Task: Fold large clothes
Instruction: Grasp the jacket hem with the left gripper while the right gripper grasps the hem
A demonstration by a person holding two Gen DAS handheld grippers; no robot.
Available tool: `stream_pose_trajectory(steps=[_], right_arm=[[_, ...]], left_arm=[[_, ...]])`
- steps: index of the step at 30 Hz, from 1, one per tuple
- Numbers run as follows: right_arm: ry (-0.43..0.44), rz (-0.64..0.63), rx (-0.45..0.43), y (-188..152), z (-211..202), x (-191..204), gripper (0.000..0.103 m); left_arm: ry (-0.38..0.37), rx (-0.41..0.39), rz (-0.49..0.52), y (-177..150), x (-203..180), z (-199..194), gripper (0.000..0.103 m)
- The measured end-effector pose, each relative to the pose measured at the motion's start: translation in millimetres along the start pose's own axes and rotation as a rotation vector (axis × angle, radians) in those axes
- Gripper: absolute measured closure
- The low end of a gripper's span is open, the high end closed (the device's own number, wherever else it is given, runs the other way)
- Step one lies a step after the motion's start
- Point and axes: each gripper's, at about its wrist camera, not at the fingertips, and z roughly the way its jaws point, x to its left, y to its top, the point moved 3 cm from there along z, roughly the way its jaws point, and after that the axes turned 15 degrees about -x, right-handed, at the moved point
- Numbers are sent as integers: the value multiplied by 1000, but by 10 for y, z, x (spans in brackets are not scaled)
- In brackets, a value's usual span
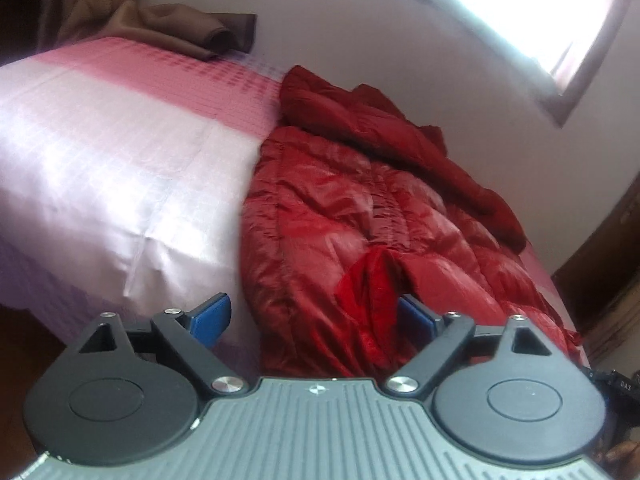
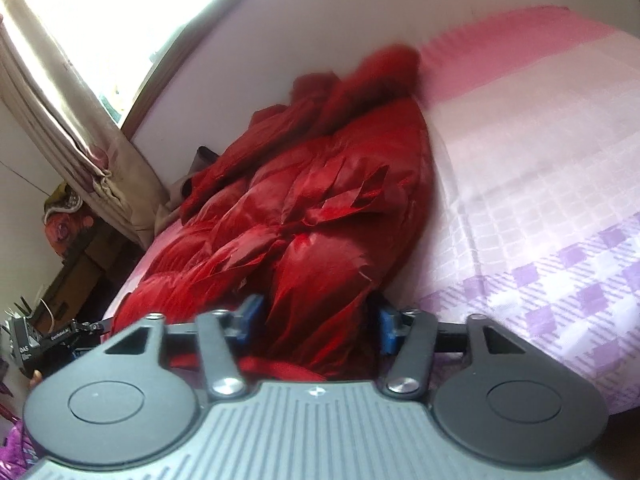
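A shiny red quilted puffer jacket (image 1: 360, 216) lies on the bed along the wall, its near hem at the bed's front edge. My left gripper (image 1: 314, 316) is open, its blue pads wide apart, with the jacket's hem edge between the right pad and the middle. In the right wrist view the jacket (image 2: 320, 208) fills the centre. My right gripper (image 2: 316, 320) has its blue pads on either side of a bulge of jacket hem; the jaws stand partly apart around the fabric.
The bed has a pink and lilac checked sheet (image 1: 120, 160). A brown cloth (image 1: 180, 28) lies at the bed's far end. A white wall and a bright window (image 1: 520, 8) stand behind. A curtain (image 2: 80, 112) and clutter sit left of the bed.
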Motion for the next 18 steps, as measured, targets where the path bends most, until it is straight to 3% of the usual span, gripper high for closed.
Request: stream_pose_trajectory(steps=[2,4,6,7,8,11,14,18], right_arm=[[9,11,2,-17,29,10,36],[14,-2,4,-22,51,40,36],[9,-25,7,-31,75,75,42],[9,-37,9,-32,80,88,53],[7,-49,8,-30,79,99,62],[16,-48,-8,0,40,100,75],[35,-37,-23,41,-18,101,78],[32,-38,-21,64,-38,70,78]], left_arm=[[-21,35,5,-10,-36,47,35],[6,50,19,-26,-43,74,51],[6,47,2,-16,-23,67,68],[12,41,-7,-2,-13,55,77],[15,32,-10,12,-14,38,80],[35,1,35,34,-115,-34,86],[61,-39,112,35,-255,-93,88],[66,-42,141,22,-279,-92,87]])
